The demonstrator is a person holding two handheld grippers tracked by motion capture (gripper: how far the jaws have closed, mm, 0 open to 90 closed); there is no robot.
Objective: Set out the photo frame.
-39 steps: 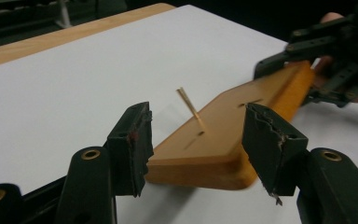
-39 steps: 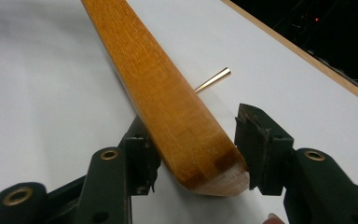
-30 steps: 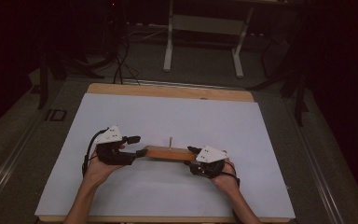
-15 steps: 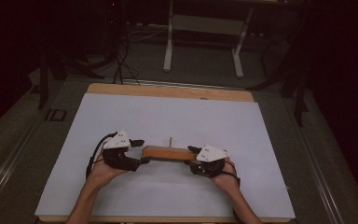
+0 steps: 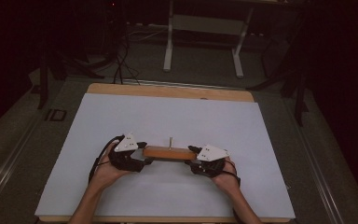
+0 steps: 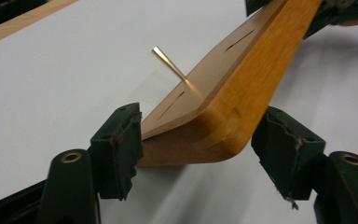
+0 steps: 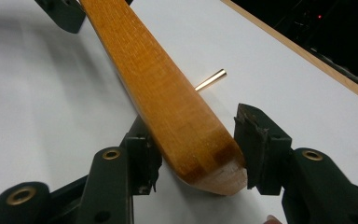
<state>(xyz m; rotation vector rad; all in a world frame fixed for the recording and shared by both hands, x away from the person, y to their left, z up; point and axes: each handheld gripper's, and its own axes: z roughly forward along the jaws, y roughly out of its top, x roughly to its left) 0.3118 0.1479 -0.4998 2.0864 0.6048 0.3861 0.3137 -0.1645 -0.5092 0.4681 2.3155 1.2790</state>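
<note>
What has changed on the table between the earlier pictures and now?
The left tool has come down towards the table and closer around its end of the wooden block; its jaws have just been opening, and one pad still stands clear. The right tool and the block with its brass pin stayed in place.

Open white board all round – the block and its pin are the one obstacle

The wooden block lies across the near middle of the white table top, with the left gripper at one end and the right gripper at the other, closing off the lane between the hands. A thin brass pin stands up from the block – anything passing over it must clear that. Behind, before and to both sides of the block the surface lies bare out to the wooden edge.
</note>
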